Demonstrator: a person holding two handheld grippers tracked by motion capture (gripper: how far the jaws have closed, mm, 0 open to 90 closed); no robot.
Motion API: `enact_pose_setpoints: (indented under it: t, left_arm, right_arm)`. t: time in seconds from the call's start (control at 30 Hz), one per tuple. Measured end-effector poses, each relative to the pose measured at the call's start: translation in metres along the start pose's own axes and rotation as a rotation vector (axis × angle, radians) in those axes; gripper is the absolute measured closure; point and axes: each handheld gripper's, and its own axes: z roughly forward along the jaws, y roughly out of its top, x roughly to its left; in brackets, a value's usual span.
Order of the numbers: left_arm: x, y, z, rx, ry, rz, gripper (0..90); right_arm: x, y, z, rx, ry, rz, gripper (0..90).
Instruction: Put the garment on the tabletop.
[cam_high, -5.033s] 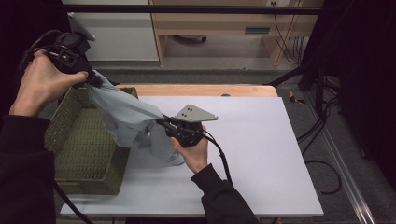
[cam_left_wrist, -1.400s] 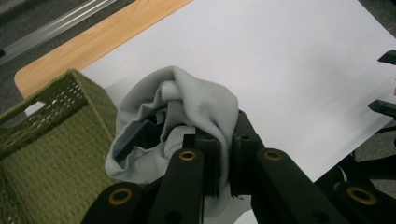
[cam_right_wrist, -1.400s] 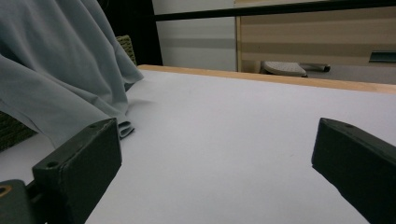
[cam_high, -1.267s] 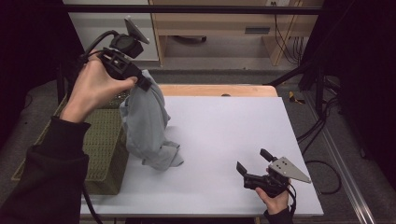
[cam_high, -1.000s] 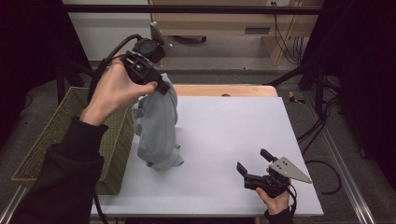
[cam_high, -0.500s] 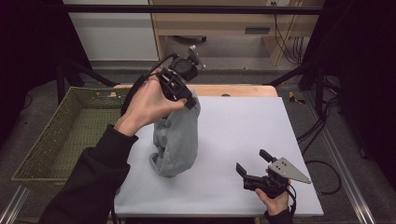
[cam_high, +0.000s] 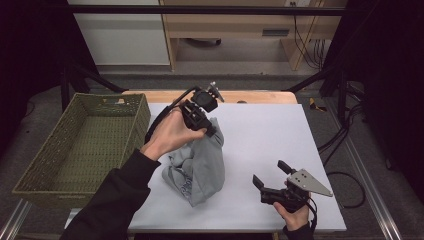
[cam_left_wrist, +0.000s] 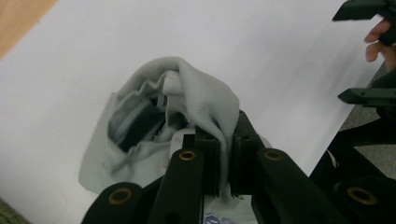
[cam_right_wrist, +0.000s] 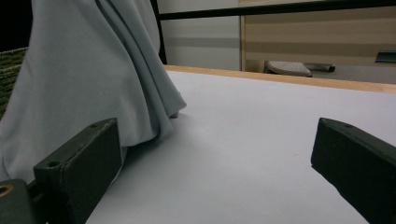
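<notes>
A dark printed mark shows low on the pale grey fabric garment (cam_high: 200, 165), too small to read. The left gripper (cam_high: 202, 117) has its jaws clamped on a fold of the garment's ribbed edge, holding it up while the lower part rests on the white table (cam_high: 265, 135) left of centre. The right gripper (cam_high: 272, 175) sits near the table's front edge, jaws spread wide and holding nothing, with bare table between it and the garment. A green woven basket (cam_high: 80, 145) stands off the table's left edge.
</notes>
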Motion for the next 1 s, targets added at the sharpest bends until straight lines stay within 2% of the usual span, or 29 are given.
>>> enact_pose_setpoints:
  t: [0.23, 0.3, 0.33, 0.4, 0.5, 0.6, 0.7, 0.77, 0.83, 0.9, 0.93, 1.0]
  left_arm:
    - [-0.001, -0.015, 0.038, -0.02, -0.036, -0.014, 83.6]
    - [0.0, -0.018, 0.048, -0.015, -0.045, -0.002, 83.3]
    - [0.0, -0.019, 0.052, -0.014, -0.057, -0.016, 83.3]
    - [0.0, -0.022, 0.06, -0.006, -0.065, -0.014, 83.2]
    - [0.001, -0.026, 0.072, 0.005, -0.063, -0.018, 83.0]
    - [0.002, -0.032, 0.083, 0.012, -0.07, -0.018, 82.6]
    - [0.001, -0.036, 0.091, 0.026, -0.073, -0.005, 81.9]
    - [0.0, -0.038, 0.094, 0.033, -0.065, 0.007, 80.5]
    - [-0.002, -0.039, 0.094, 0.025, -0.052, 0.026, 77.0]
    - [-0.003, -0.039, 0.089, -0.014, -0.041, 0.039, 67.9]
    - [-0.003, -0.039, 0.086, -0.037, -0.026, 0.05, 60.7]
    - [-0.004, -0.039, 0.079, -0.087, 0.015, 0.071, 45.7]
  right_arm:
    - [-0.001, -0.001, 0.0, 0.005, -0.002, 0.016, 2.0]
    - [0.0, -0.001, 0.0, 0.002, 0.003, 0.02, 2.0]
    - [-0.001, -0.001, 0.0, 0.005, 0.003, 0.019, 2.0]
    - [-0.001, -0.002, 0.001, 0.009, -0.006, 0.017, 2.0]
    - [-0.001, -0.002, 0.002, -0.005, -0.002, 0.03, 2.0]
    - [-0.002, -0.002, 0.001, 0.009, -0.01, 0.014, 2.0]
    - [-0.002, -0.003, 0.002, 0.011, -0.002, 0.007, 2.0]
    - [-0.001, -0.003, 0.002, 0.018, 0.0, 0.021, 2.0]
    - [-0.001, -0.003, 0.003, 0.013, 0.002, 0.019, 2.0]
    - [-0.001, -0.003, 0.003, 0.015, -0.004, 0.014, 2.0]
    - [0.0, -0.003, 0.004, 0.009, 0.001, 0.028, 2.0]
    - [-0.001, -0.003, 0.004, 0.012, -0.001, 0.017, 2.0]
